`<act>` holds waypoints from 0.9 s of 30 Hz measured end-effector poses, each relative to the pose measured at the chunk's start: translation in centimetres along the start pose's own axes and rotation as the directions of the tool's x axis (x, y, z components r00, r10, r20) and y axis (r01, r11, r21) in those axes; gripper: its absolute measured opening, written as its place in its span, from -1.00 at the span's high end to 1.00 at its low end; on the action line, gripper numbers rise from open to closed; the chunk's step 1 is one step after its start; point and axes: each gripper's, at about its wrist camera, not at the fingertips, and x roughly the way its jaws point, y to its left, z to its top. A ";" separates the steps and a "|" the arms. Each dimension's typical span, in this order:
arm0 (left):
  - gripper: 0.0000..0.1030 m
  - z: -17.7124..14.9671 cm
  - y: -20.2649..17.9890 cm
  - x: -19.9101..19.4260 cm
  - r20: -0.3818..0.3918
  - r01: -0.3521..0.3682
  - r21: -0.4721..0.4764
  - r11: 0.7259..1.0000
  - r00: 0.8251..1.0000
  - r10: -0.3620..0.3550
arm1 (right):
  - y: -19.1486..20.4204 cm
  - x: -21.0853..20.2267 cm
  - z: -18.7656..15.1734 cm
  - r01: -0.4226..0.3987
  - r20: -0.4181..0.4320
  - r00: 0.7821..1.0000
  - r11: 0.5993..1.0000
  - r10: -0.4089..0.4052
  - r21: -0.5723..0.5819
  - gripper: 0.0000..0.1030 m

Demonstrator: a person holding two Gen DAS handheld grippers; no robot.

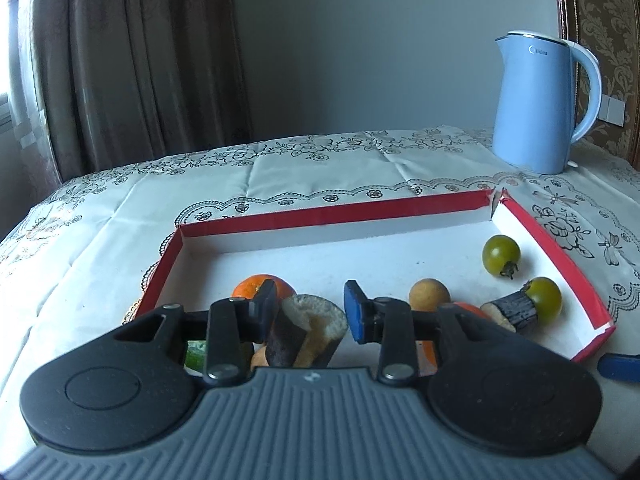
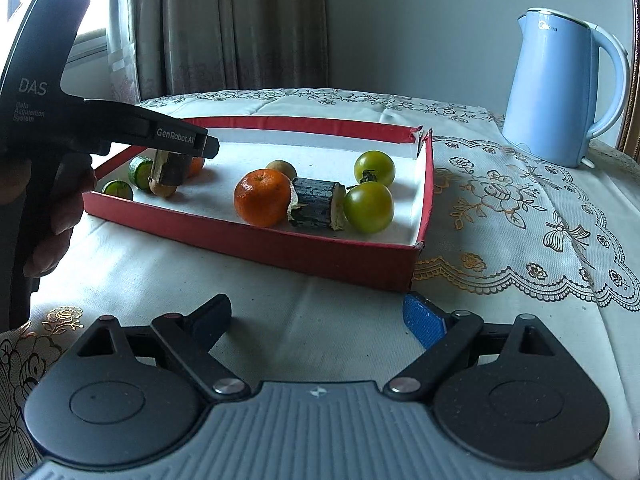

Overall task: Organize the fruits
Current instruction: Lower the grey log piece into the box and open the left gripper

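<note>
Fruits and cut pieces sit in the shallow red cardboard tray with a white floor (image 1: 332,216), just ahead of my left claw (image 1: 310,302). From the left wrist, a short length of dark-barked cane with a pale fibrous core (image 1: 308,328) stands tilted between the jaws, leaning on the left finger. The blue pad on the right is at its edge, but I cannot tell whether both pads press on it. Behind the left finger is a round orange mandarin (image 1: 250,286). A green cucumber slice (image 1: 196,354) peeks out below the claw. Further right are a small tan round fruit (image 1: 429,294), a second cane piece (image 1: 512,312) and two green tomatoes (image 1: 501,254).

From the right wrist, my right claw (image 2: 318,316) hangs wide open and empty over the cloth-covered surface (image 2: 280,300), just short of the tray's near wall. Far to its left, the left claw hovers over the tray's end, with the cane beside two cucumber slices.

I judge the step is placing this cane piece. To do it well, I should get its lower end resting on the tray floor before parting the jaws. Then I should draw straight back, so the fingers do not nudge the mandarin or tip the cane onto the slices.
</note>
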 end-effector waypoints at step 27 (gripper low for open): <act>-0.34 -0.5 1.1 -3.8 0.033 -0.028 -0.012 1.000 0.999 0.028 | 0.2 0.0 0.0 0.000 -0.003 1.000 1.000 0.000 -0.004 -0.85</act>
